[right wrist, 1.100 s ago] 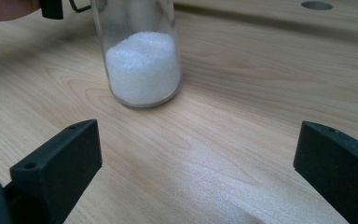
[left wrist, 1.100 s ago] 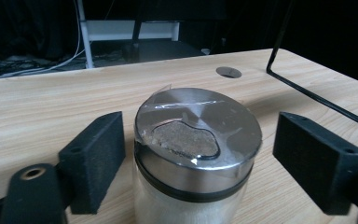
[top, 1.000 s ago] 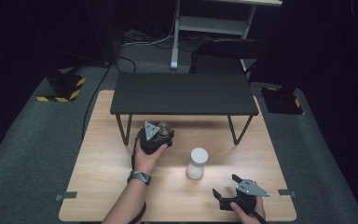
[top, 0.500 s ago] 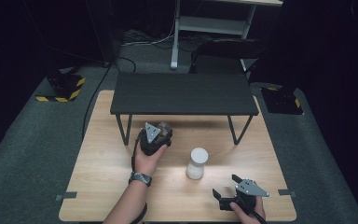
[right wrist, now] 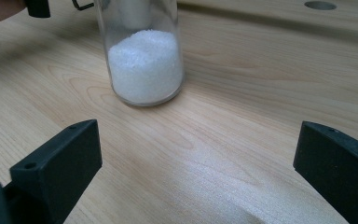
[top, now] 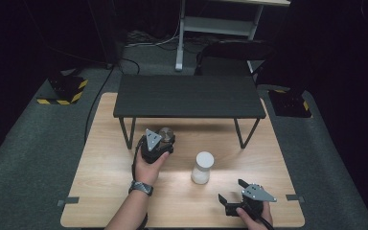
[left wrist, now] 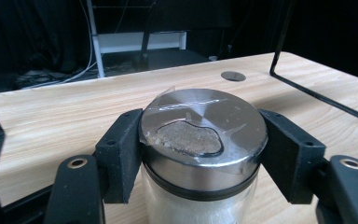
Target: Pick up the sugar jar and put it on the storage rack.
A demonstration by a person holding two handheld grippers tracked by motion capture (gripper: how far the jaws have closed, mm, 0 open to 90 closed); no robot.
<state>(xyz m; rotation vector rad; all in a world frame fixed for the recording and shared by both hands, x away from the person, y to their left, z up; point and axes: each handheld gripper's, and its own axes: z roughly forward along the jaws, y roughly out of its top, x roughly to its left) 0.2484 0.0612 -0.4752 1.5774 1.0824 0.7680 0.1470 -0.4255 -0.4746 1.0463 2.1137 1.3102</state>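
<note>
Fingers (left wrist: 121,154) of the left gripper (left wrist: 200,158) are clamped on the jar (left wrist: 200,140) — black pads pressed flat against either side of its steel lid, having just finished closing. Up close in the left gripper view, that lid carries a rough brownish patch under clear tape, and white grains fill the glass below; from the high view the jar (top: 166,135) is just a dark round top beside the grey plate, so none of that detail reads there. It stands upright, long axis vertical, lid up, on the table (top: 100,191) just in front of the black shelf (top: 187,96), near its left leg. The high view gives what the close one cannot: the left hand (top: 149,165) wrapped round the left gripper (top: 157,143), wrist strapped with a watch.

Out to the right, a second jar (top: 202,167) with a white lid stands mid-table, upright too. The right gripper view looks at its base (right wrist: 144,70) — clear glass, white grains heaped inside, top cut off by the frame. The right gripper (right wrist: 196,172) has its jaws spread wide with bare wood between them — nothing held. From above, the right gripper (top: 242,201) sits at the near right edge, well apart from both jars.
</note>
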